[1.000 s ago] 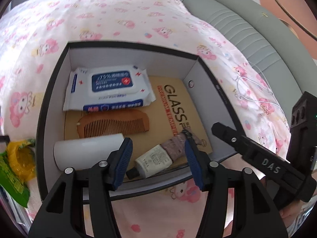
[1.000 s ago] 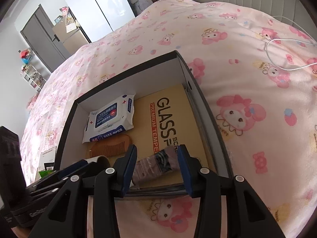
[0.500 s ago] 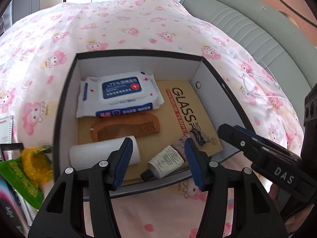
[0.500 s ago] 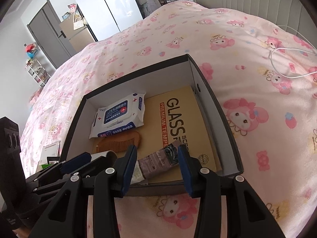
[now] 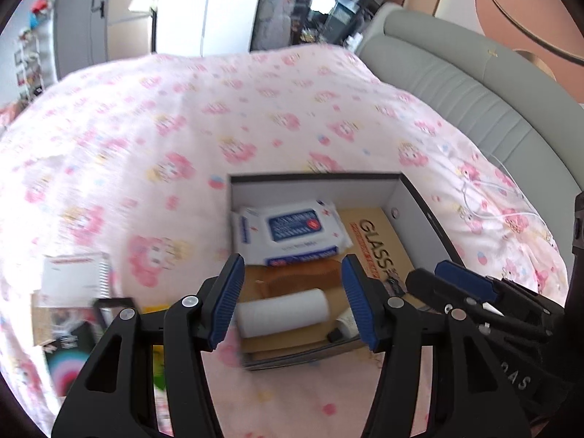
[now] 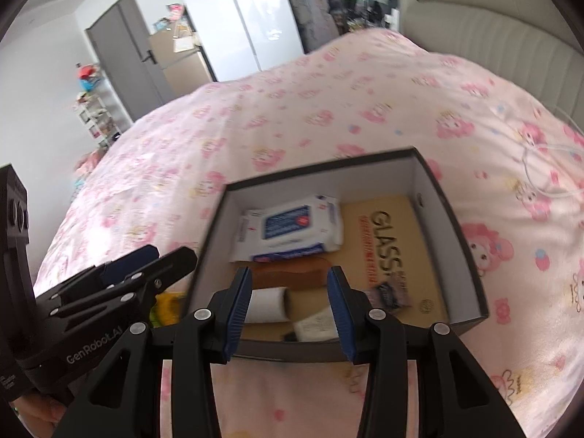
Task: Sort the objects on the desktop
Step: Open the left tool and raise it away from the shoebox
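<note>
Holding both grippers above the near edge of the box [image 5: 419, 197], you have nothing in either one: your left gripper [image 5: 290, 301] has its jaws spread wide and empty, and your right gripper [image 6: 288, 306] is the same, jaws apart with nothing between them. Inside the box you already have a wipes pack [image 5: 290, 231] at the back, a wooden comb [image 5: 303, 279] just in front of it, a white roll [image 5: 283, 312] near the front wall, and a small tube [image 6: 315, 326] lying beside the roll, all resting on a flat tan card [image 6: 398, 241] printed GLASS. So most of the sorting looks done, judging by how full the box is. What seems left sits outside on the pink bedsheet [image 5: 182, 127], left of the box: a spiral notebook [image 5: 75, 273], a dark packet [image 5: 69, 328] and something yellow-green [image 6: 168, 308], too blurred to name. Whether those belong in the box, you cannot tell from here.
</note>
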